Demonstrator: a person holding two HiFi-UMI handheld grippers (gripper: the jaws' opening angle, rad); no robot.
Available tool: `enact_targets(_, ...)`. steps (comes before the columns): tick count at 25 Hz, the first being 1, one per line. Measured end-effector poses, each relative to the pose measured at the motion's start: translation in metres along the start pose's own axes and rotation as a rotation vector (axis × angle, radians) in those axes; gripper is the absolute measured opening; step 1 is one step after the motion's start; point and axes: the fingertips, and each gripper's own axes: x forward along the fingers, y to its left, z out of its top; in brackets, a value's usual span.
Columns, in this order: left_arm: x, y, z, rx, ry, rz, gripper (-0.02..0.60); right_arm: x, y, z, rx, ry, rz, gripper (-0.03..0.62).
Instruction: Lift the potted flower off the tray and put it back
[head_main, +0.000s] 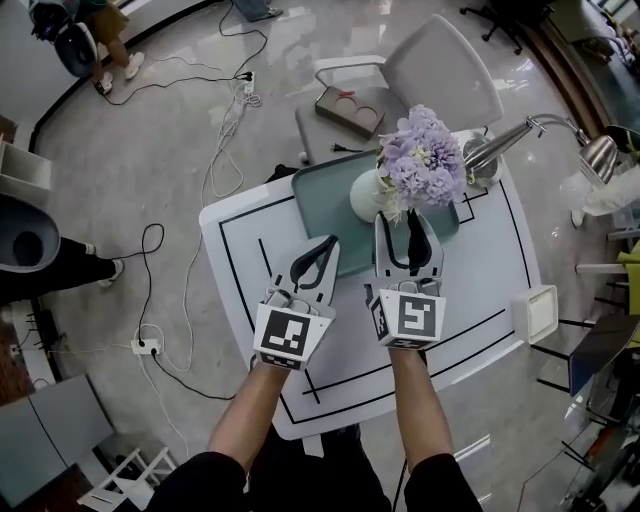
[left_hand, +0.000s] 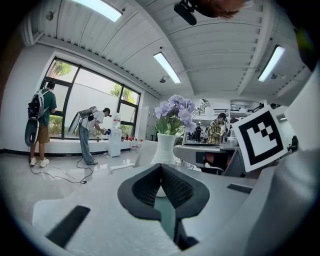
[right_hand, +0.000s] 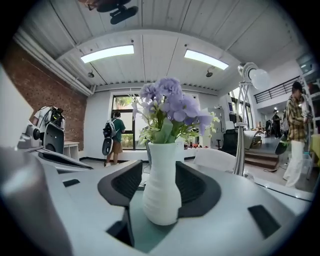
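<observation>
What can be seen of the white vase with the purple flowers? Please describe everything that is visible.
The white vase has a ribbed, rounded body and a narrower neck; it looks like matte ceramic or plastic. It holds purple flowers with green leaves. It stands upright on the grey-green tray, which lies on the white table. The right claw is open, with the vase between its jaws; whether the pads touch it cannot be told.

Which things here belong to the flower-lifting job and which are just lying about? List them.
Job: potted flower, tray, right gripper, open, jaws either side of the pot.
Lying about: desk lamp, chair, floor cables, left gripper, shut.
</observation>
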Motion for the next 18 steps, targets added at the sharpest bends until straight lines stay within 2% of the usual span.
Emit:
enact_targets(2,0.001,0.005,-0.003,0.007,0.006,-0.001,0.006,0.011,-0.002,-0.001,0.013,-0.019,-0.007,0.251)
enact_targets(6,-0.002,0.014,-0.007,-0.002,0.013,0.011,0.006,0.035,-0.003,0.001,-0.002,-0.041,-0.016,0.296)
enact_targets(15,-0.013,0.040,-0.016,0.006,0.034,0.048,0.006,0.069,-0.012,0.001,-0.003,-0.033,-0.057,0.304)
enact_targets(18,-0.016,0.050,-0.019,-0.021,0.054,0.074,0.006,0.077,-0.014,-0.002,-0.001,-0.010,-0.060,0.302)
